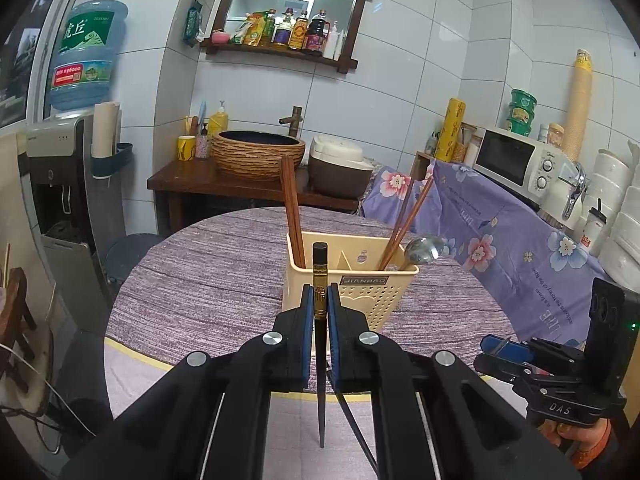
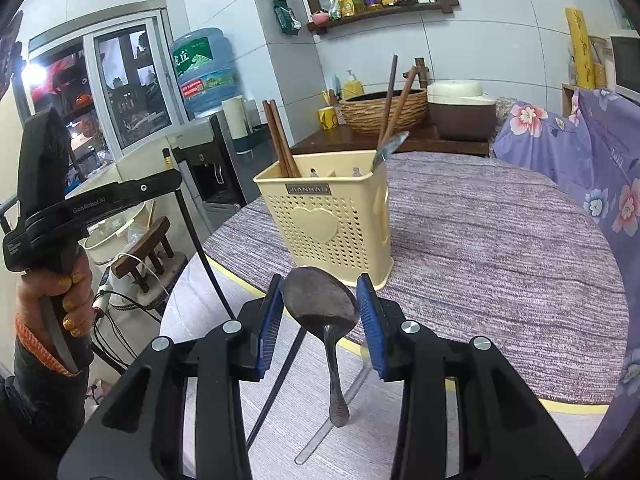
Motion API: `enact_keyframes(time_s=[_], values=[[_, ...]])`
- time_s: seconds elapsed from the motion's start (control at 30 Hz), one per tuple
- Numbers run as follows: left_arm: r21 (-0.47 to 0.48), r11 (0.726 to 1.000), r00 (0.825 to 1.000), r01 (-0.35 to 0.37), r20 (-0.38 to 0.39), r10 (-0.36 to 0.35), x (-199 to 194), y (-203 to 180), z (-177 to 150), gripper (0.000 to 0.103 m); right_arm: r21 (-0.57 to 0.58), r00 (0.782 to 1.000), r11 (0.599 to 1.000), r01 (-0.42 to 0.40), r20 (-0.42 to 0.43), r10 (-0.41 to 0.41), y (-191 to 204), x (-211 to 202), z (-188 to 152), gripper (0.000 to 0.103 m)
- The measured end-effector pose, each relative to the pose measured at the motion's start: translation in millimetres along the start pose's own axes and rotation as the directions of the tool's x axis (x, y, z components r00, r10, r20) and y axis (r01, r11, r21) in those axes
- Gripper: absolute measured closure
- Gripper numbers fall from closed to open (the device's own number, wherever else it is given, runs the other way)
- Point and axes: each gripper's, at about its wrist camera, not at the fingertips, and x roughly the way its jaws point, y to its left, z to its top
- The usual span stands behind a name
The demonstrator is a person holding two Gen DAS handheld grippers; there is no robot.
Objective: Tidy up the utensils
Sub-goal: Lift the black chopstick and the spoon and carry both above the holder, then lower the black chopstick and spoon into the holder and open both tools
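Observation:
A cream perforated utensil holder [image 1: 352, 284] [image 2: 328, 216] stands on the round purple table. It holds brown chopsticks [image 1: 291, 216] [image 2: 280, 140] on the left, more chopsticks [image 1: 406, 224] and a metal spoon [image 1: 422, 250] on the right. My left gripper [image 1: 320, 300] is shut on a black chopstick [image 1: 320, 280] with a gold band, held upright just in front of the holder. My right gripper [image 2: 320, 304] is shut on a metal spoon [image 2: 320, 300], bowl up between the blue pads, handle hanging down, in front of the holder.
The round table [image 1: 200, 292] [image 2: 500, 248] has a yellow-edged rim near me. A floral purple cloth [image 1: 500, 232] covers the counter on the right, with a microwave [image 1: 516, 160]. A wooden sink stand [image 1: 248, 176] and a water dispenser [image 1: 60, 160] lie behind.

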Motion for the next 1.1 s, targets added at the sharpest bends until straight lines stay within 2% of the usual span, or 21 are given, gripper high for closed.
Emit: enact_keyframes(time_s=[0.17, 0.27, 0.4, 0.5, 0.6, 0.7, 0.8, 0.9, 1.1], values=[[0.014, 1.0, 0.999, 0.024, 0.027, -0.025, -9, -1, 27, 0.095, -0.049, 0.998, 0.999, -0.019, 0.051, 0.022, 12, 2, 29, 0.065], [0.001, 0.999, 0.995, 0.052, 0.089, -0.051, -22, 0, 61, 0.095, -0.095, 0.992, 0.995, -0.001, 0.122, 0.013, 23, 1, 66, 0.065], [0.027, 0.999, 0.981, 0.037, 0.19, -0.042, -33, -9, 109, 0.095, -0.12, 0.977, 0.993, 0.02, 0.214, 0.006, 36, 2, 123, 0.065], [0.017, 0.999, 0.972, 0.037, 0.231, -0.04, -24, -14, 140, 0.095, -0.137, 0.962, 0.988, 0.073, 0.271, -0.034, 44, 13, 157, 0.065], [-0.005, 1.0, 0.966, 0.006, 0.257, -0.005, -4, -15, 156, 0.095, -0.127, 0.954, 0.986, 0.108, 0.292, -0.067, 45, 30, 170, 0.065], [0.0, 1.0, 0.967, -0.03, 0.255, 0.029, 20, -17, 149, 0.095, -0.114, 0.958, 0.985, 0.13, 0.269, -0.096, 41, 53, 163, 0.065], [0.021, 0.999, 0.975, -0.049, 0.22, 0.043, 36, -16, 128, 0.095, -0.106, 0.964, 0.983, 0.152, 0.236, -0.124, 34, 72, 146, 0.065], [0.01, 0.999, 0.982, -0.052, 0.184, 0.049, 49, -9, 107, 0.095, -0.1, 0.973, 0.983, 0.152, 0.191, -0.131, 27, 88, 125, 0.065], [-0.009, 0.999, 0.995, -0.04, 0.091, 0.041, 73, 2, 77, 0.095, -0.149, 0.975, 0.972, 0.183, 0.155, -0.159, 28, 105, 98, 0.065]])
